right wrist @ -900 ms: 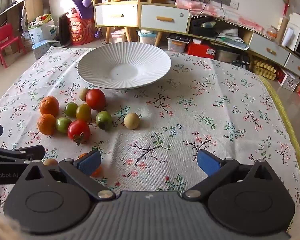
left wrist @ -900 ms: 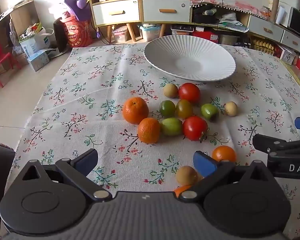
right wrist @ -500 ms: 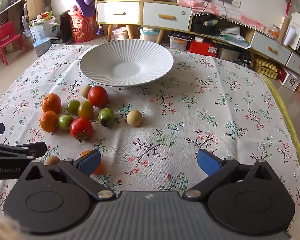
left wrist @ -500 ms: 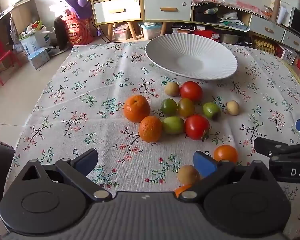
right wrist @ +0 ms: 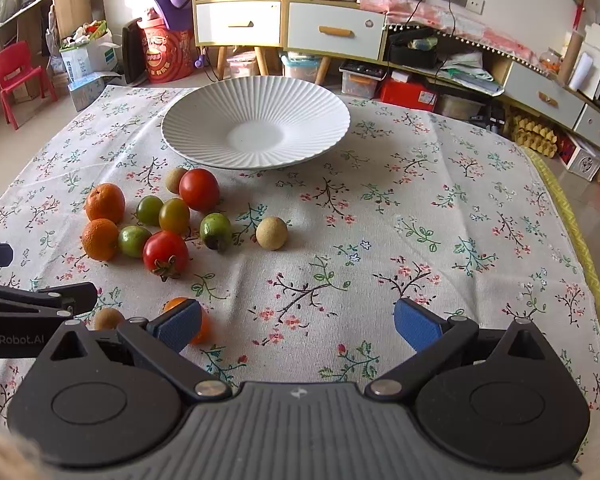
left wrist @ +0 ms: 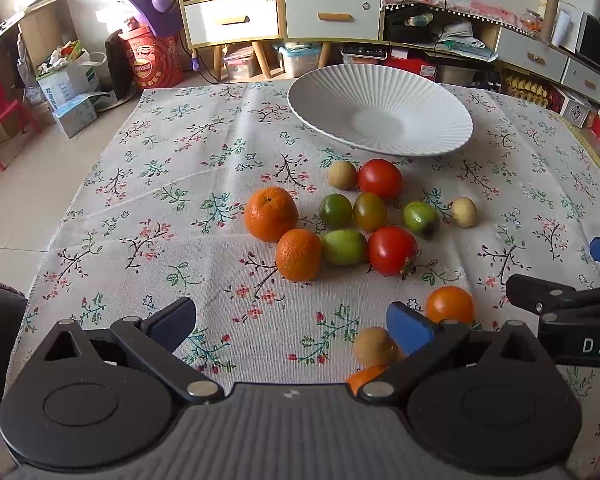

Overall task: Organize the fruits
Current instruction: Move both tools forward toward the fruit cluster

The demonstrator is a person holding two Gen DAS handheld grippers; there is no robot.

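Observation:
A white ribbed plate (left wrist: 380, 116) (right wrist: 256, 120) sits empty at the far side of the floral cloth. In front of it lies a cluster of fruit: two oranges (left wrist: 271, 213) (right wrist: 105, 203), two red tomatoes (left wrist: 392, 250) (right wrist: 165, 251), several green ones (left wrist: 343, 246) and small tan fruits (right wrist: 271, 233). A small orange tomato (left wrist: 449, 304) and a tan fruit (left wrist: 374, 346) lie by my left gripper's right finger. My left gripper (left wrist: 292, 320) is open and empty, near the cloth's front. My right gripper (right wrist: 298, 322) is open and empty, to the right of the cluster.
The table carries a floral cloth (right wrist: 420, 220); its right edge has a yellow trim (right wrist: 572, 232). Behind the table stand drawers and shelves (right wrist: 284, 28), boxes and a red child's chair (right wrist: 16, 76) on the floor. The other gripper's fingers show at each view's side.
Both grippers have moved slightly forward toward the fruit and plate. Both stay open; no fruit has moved.

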